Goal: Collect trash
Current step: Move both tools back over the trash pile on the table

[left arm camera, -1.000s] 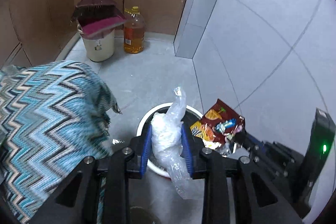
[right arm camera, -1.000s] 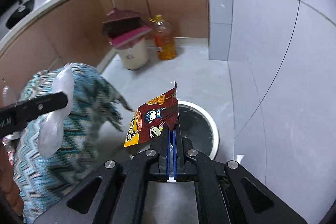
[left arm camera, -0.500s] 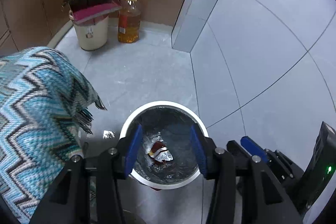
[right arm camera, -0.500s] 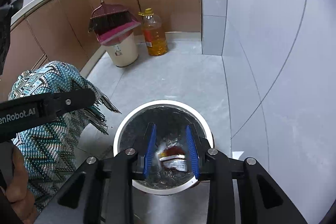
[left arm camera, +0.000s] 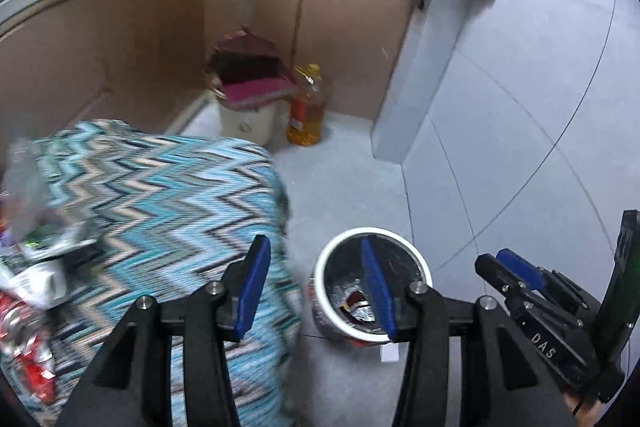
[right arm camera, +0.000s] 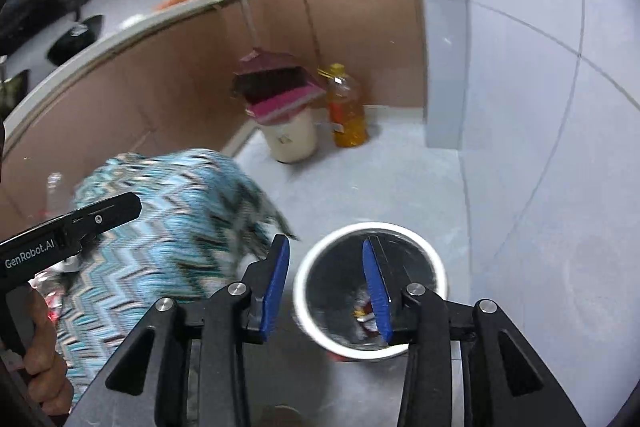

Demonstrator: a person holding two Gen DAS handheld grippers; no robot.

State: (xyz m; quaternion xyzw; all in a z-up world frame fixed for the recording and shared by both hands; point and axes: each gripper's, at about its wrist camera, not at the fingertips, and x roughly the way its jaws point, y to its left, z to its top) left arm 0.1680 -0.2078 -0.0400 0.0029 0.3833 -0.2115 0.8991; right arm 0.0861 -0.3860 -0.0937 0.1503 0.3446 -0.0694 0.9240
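Observation:
A white-rimmed trash bin (left arm camera: 332,259) with a dark liner stands on the floor, and a red snack wrapper (left arm camera: 357,301) lies crumpled inside it. My left gripper (left arm camera: 314,245) hovers open and empty between the bin and the table. In the right wrist view my right gripper (right arm camera: 325,243) hangs above the bin (right arm camera: 316,259); its jaws are opening with nothing between them. The wrapper (right arm camera: 365,307) shows in the bin behind its right pad. More trash lies blurred on the zigzag-patterned tablecloth (left arm camera: 160,195): a clear plastic bottle (left arm camera: 22,179) and red wrappers (left arm camera: 24,331).
A cream bucket (left arm camera: 248,125) topped by a maroon broom and dustpan stands by the brown cabinets, next to a bottle of yellow oil (left arm camera: 306,115). A grey wall corner (left arm camera: 400,99) rises behind the bin. A hand (right arm camera: 44,351) holds the left gripper (right arm camera: 120,207).
The left gripper let go of a clear plastic bag and the right let go of the snack wrapper; both dropped into the bin. Both grippers have opened and risen, and the views swung towards the table.

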